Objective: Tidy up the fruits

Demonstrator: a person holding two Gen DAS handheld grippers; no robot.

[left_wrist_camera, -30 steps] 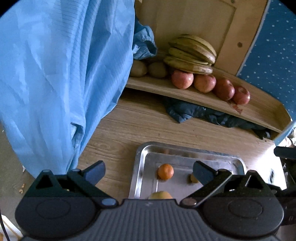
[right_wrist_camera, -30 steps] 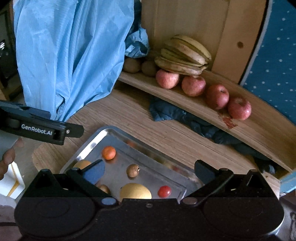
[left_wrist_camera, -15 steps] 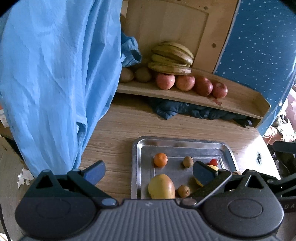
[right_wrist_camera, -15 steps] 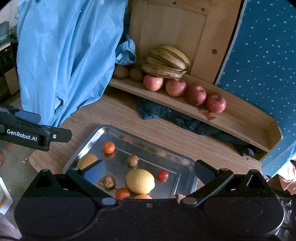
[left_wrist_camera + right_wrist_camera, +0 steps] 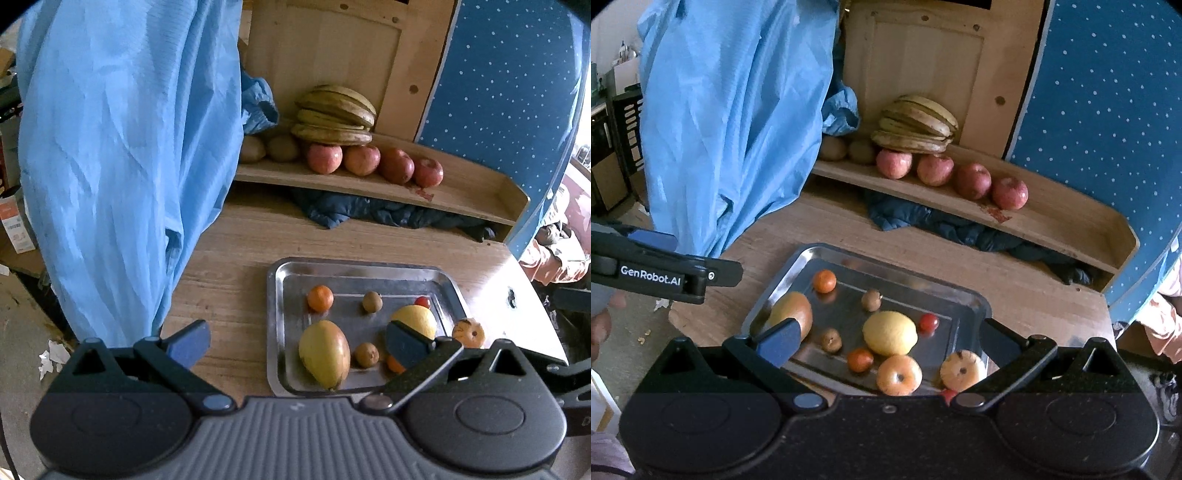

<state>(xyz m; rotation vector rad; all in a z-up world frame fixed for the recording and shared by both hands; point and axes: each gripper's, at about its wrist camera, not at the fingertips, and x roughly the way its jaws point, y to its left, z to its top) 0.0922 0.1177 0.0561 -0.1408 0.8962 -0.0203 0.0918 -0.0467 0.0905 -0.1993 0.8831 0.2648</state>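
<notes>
Both the left gripper point(image 5: 297, 341) and the right gripper point(image 5: 886, 341) hang wide and empty above the metal tray point(image 5: 975, 299). The lemon point(image 5: 890, 332), at the tray's centre with a tomato point(image 5: 928, 322) at its 2 o'clock, looks firm, fairly light and waxy-slick; clamping across its fat middle seems safest.

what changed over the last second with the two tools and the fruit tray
Both tools pulled back and up from the shiny metal tray, so far more of it shows: the left tool and the right tool stayed open and empty. Nothing was gripped or released. The yellow lemon, the small orange tangerine and the red apples on the wooden shelf did not move.
</notes>
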